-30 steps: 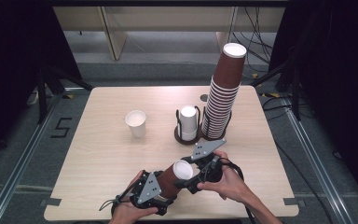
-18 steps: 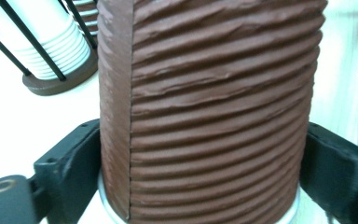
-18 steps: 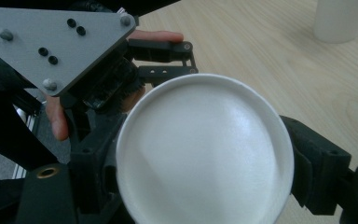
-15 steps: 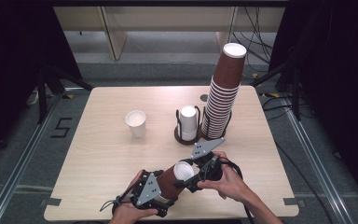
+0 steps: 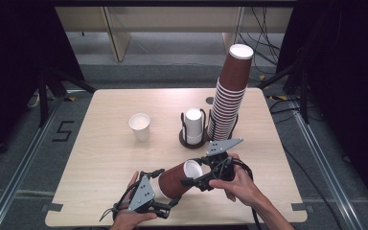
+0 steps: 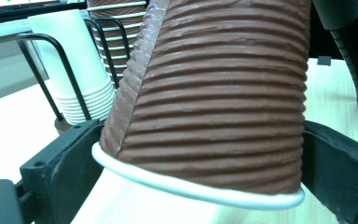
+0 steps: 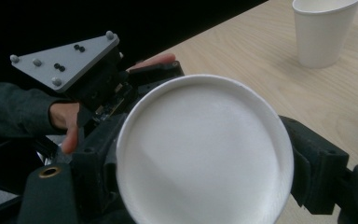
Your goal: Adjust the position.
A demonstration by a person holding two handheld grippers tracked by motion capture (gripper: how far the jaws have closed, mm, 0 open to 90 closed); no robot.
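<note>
A brown ribbed paper cup (image 5: 176, 179) lies level above the table's front edge, between my two grippers. Its white base (image 7: 205, 154) sits between the jaws of my right gripper (image 5: 194, 172), which have just been closing and now press on it from both sides. Its rolled white rim (image 6: 191, 189) lies between the jaws of my left gripper (image 5: 165, 188), which have just been opening. They stand wide, close beside the rim, without squeezing it. A hand holds each gripper.
A tall leaning stack of brown cups (image 5: 230, 100) stands at the back right. Beside it, white cups (image 5: 193, 125) sit in a black wire holder (image 6: 37, 60). A single white cup (image 5: 140, 126) stands left of centre. The table's front edge (image 5: 172, 224) is just below the hands.
</note>
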